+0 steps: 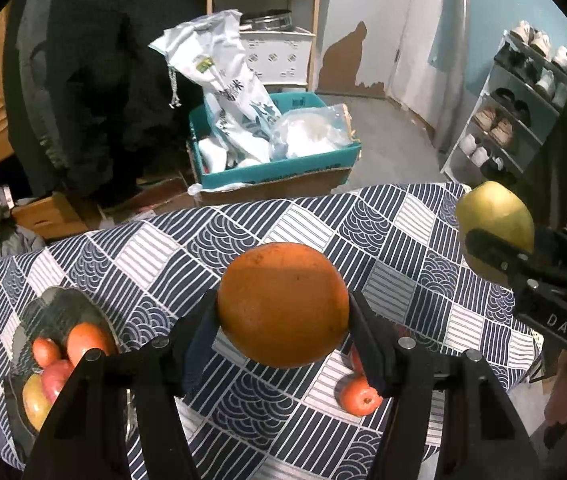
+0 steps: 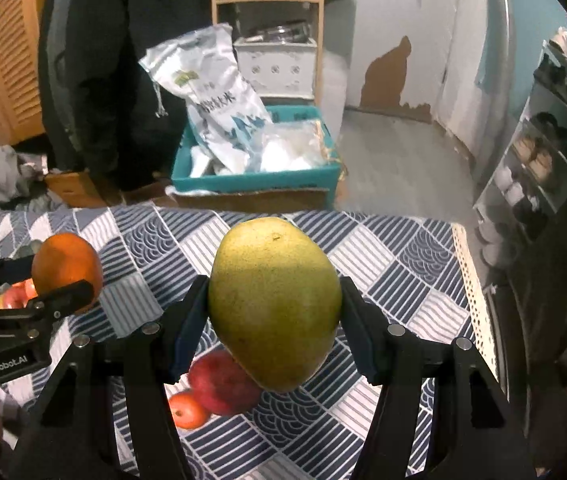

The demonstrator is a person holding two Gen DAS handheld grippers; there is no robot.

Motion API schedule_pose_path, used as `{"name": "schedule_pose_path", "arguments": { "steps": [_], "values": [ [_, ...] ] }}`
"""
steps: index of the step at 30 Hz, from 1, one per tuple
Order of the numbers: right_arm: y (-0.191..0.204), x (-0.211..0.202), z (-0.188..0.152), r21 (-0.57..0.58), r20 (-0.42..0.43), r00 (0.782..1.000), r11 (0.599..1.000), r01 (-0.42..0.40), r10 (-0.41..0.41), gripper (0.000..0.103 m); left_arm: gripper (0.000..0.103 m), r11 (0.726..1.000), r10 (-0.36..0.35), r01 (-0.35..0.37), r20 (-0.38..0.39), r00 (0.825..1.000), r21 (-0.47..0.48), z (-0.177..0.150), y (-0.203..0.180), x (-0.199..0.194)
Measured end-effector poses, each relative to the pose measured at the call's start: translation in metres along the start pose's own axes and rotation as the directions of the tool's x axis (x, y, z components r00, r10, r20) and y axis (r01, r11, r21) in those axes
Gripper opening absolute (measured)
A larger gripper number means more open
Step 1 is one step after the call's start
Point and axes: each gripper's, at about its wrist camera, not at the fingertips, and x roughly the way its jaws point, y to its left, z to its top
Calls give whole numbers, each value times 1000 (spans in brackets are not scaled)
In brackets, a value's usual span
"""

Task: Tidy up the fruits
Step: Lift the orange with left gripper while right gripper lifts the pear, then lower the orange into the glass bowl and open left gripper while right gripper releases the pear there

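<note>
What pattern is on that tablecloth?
Navy-and-white patchwork of stripes and wave arcs on the tablecloth, clearest from the right wrist.

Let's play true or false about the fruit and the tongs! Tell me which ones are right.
1. The left tongs hold an orange. True.
2. The right tongs are empty. False: they grip a yellow-green mango.
3. A dish on the table already has fruit in it. True.
4. The tablecloth is plain red. False: it is blue and white patterned.
5. A red apple lies on the cloth under the mango. True.
</note>
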Motion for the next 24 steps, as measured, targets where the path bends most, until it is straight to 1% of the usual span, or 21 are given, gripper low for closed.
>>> {"name": "schedule_pose_path", "arguments": {
  "steps": [13, 17, 24],
  "values": [
    [34, -35, 9, -61, 70, 996, 996, -59, 63, 63, 65, 1000, 25, -24, 77, 997, -11, -5, 21, -51],
    [44, -40, 8, -80, 81, 993, 994, -76, 82, 63, 65, 999, 46, -46, 102, 994, 2, -6, 24, -64],
    [68, -47, 12, -117, 90, 989, 987, -109, 120, 63, 65, 999, 44, -42, 123, 991, -18, -9, 36, -81]
  ]
}}
